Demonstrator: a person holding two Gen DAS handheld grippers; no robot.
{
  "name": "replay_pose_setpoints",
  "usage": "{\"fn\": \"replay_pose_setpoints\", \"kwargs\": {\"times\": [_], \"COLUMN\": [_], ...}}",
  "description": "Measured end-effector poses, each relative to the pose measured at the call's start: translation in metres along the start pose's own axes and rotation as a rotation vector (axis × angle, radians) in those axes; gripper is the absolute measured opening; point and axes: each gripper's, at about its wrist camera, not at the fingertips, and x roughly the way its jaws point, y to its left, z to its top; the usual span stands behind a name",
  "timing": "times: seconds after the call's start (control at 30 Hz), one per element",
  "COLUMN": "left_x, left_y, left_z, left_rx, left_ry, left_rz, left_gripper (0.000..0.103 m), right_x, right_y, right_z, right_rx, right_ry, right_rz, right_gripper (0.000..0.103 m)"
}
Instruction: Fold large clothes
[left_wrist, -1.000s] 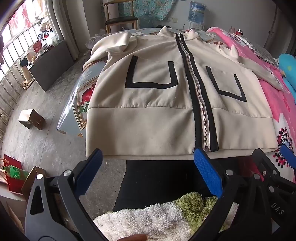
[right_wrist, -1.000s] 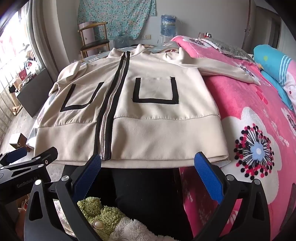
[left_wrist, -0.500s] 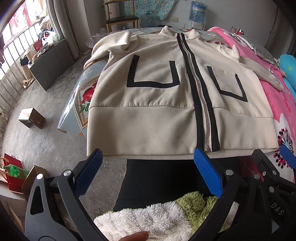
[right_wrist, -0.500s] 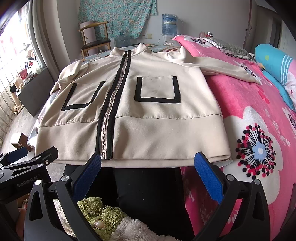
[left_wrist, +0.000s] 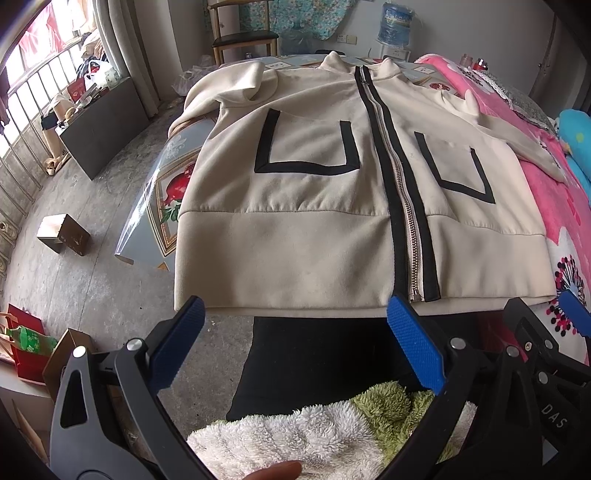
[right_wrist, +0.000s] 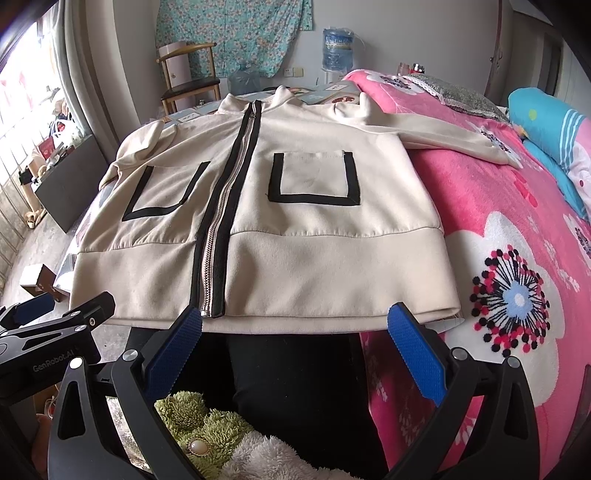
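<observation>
Hanging off the table (left_wrist: 168, 206), the jacket (left_wrist: 332, 221) hides its edge.

We're in a lived-in home bedroom: a bed with a pink flowered blanket (right_wrist: 517, 258) fills the right, a wooden chair (right_wrist: 188, 79) and a water-cooler bottle (right_wrist: 338, 46) stand at the top, floral cloth (right_wrist: 236, 33) hangs behind, barred window (left_wrist: 26, 110) upper left.
</observation>
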Motion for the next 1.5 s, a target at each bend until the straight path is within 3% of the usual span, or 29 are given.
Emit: {"fn": "replay_pose_setpoints", "kwargs": {"times": [1.5], "left_x": [-0.0003], "left_y": [-0.0019], "left_z": [0.0026], "left_rx": [-0.01], "left_ry": [0.0], "left_rz": [0.002], "left_gripper": [0.096], "right_x": [-0.0022], "right_y": [0.0006], "right_z": [0.0038], "right_rx": [-0.004], "right_ry": [0.0], "right_rz": [-0.005], "right_gripper": [0.098]}}
